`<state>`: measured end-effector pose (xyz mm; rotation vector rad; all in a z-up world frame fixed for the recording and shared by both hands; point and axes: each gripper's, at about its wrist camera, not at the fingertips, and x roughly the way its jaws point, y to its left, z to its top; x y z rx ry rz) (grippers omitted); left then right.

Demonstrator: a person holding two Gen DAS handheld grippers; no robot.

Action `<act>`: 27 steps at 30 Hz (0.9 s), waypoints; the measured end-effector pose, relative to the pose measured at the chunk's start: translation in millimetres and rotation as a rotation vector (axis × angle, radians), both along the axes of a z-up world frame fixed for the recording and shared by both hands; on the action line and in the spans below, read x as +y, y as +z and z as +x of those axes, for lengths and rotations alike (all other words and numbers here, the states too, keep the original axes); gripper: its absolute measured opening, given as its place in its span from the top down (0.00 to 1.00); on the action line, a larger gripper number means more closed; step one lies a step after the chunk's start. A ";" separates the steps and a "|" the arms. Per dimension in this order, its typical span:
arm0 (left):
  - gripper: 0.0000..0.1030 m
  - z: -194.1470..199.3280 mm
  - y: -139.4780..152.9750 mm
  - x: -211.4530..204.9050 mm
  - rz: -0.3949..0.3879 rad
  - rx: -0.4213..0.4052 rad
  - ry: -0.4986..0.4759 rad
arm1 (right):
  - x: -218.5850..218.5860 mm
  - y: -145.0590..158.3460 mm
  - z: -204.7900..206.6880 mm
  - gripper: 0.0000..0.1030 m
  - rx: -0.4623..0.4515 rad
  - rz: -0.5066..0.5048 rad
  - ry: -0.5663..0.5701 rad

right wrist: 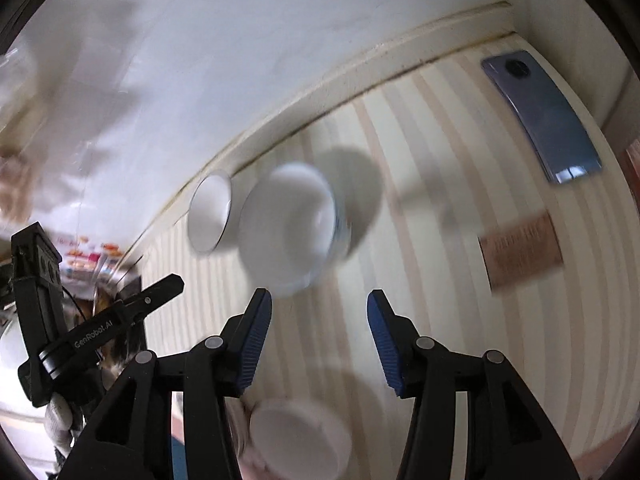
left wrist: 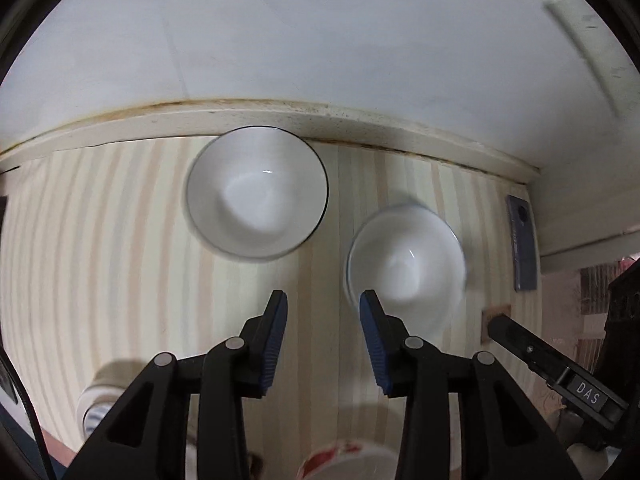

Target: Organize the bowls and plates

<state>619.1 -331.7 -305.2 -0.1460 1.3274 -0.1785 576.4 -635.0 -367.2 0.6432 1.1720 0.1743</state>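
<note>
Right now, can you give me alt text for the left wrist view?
Two empty white bowls sit on a striped table: a dark-rimmed bowl by the wall, another bowl nearer. The open left gripper hovers empty; a phone lies far right.

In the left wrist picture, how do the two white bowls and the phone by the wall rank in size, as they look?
1. Black-rimmed bowl, largest.
2. Second white bowl, a bit smaller, though blurred and nearer the camera, so unsure.
3. Phone, smallest; it sits at the fisheye's edge, which squeezes it.
</note>
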 end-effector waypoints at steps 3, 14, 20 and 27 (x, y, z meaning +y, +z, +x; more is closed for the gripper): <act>0.66 19.0 -22.0 -10.0 0.008 0.054 -0.025 | 2.5 -13.4 33.3 0.49 0.015 -0.011 -0.002; 0.81 29.3 -57.7 -35.8 0.006 0.092 -0.106 | 16.2 -55.6 76.1 0.87 0.087 -0.059 0.033; 0.81 25.7 -52.9 -40.8 0.023 0.054 -0.135 | 26.9 -52.0 74.4 0.87 0.079 -0.121 0.062; 0.81 -6.3 -22.8 -33.4 0.019 0.040 -0.161 | 31.5 -29.2 52.8 0.87 0.066 -0.134 0.082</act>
